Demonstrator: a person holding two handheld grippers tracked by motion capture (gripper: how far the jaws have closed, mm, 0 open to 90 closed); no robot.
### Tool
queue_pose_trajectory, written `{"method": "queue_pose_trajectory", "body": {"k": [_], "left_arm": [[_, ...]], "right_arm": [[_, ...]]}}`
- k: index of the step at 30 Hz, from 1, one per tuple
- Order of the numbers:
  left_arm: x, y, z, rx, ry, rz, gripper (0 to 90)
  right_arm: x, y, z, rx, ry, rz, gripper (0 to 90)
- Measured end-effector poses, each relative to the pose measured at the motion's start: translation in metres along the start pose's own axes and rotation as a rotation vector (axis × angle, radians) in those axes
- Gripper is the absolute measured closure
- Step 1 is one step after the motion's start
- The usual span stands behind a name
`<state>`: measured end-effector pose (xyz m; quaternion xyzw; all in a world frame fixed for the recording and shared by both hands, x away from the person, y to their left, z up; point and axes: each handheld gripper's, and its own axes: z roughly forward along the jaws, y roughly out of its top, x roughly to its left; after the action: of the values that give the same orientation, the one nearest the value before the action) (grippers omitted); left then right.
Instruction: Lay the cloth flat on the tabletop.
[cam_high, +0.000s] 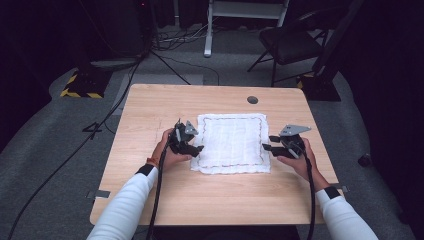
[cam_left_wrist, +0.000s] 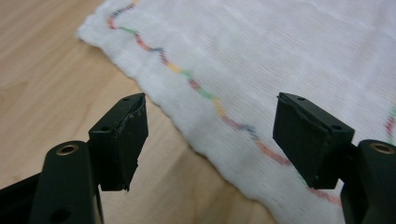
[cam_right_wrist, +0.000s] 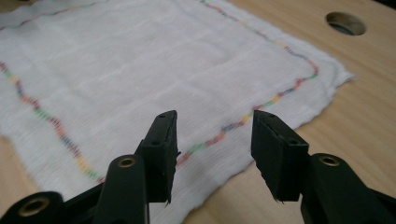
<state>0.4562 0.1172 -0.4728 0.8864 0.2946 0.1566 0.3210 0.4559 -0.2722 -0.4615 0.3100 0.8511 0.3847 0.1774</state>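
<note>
White cloth is seen flat at frame centre on the wooden table. Left gripper and right gripper are released at its 2 side edges, apparently not touching.

White cloth — flat, mid-table
</note>
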Motion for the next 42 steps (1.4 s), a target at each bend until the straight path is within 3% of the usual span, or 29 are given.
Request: {"method": "queue_pose_trajectory", "body": {"k": [7,10,14,20,24,26,29,33,34,39,42], "left_arm": [[-0.016,-0.016,-0.006,0.034,-0.056,0.013,28.8],[-0.022,-0.022,-0.011,0.045,-0.069,0.031,29.9],[-0.021,-0.03,-0.013,0.053,-0.116,0.006,35.7],[-0.021,-0.034,-0.012,0.047,-0.178,0.023,54.3],[-0.024,-0.034,-0.014,0.046,-0.195,0.046,66.9],[-0.026,-0.034,-0.014,0.046,-0.203,0.038,71.3],[-0.028,-0.036,-0.014,0.04,-0.226,0.022,71.9],[-0.034,-0.037,-0.016,0.036,-0.25,0.029,72.4],[-0.038,-0.037,-0.017,0.042,-0.274,0.03,72.5],[-0.048,-0.038,-0.019,0.041,-0.28,0.046,69.1],[-0.053,-0.036,-0.022,0.059,-0.248,0.074,58.2]], "right_arm": [[0.021,-0.023,-0.009,0.039,0.111,-0.042,51.8],[0.028,-0.032,-0.01,0.077,0.14,-0.075,51.3],[0.03,-0.04,-0.007,0.105,0.161,-0.084,53.6],[0.03,-0.041,-0.008,0.111,0.17,-0.091,67.8],[0.031,-0.042,-0.011,0.117,0.17,-0.105,80.0],[0.031,-0.043,-0.013,0.122,0.17,-0.113,84.6],[0.032,-0.046,-0.017,0.132,0.162,-0.114,85.8],[0.032,-0.05,-0.022,0.132,0.16,-0.096,85.9],[0.032,-0.054,-0.026,0.129,0.16,-0.085,86.0],[0.032,-0.063,-0.037,0.131,0.157,-0.063,86.0],[0.034,-0.067,-0.043,0.138,0.15,-0.055,85.8]]}}
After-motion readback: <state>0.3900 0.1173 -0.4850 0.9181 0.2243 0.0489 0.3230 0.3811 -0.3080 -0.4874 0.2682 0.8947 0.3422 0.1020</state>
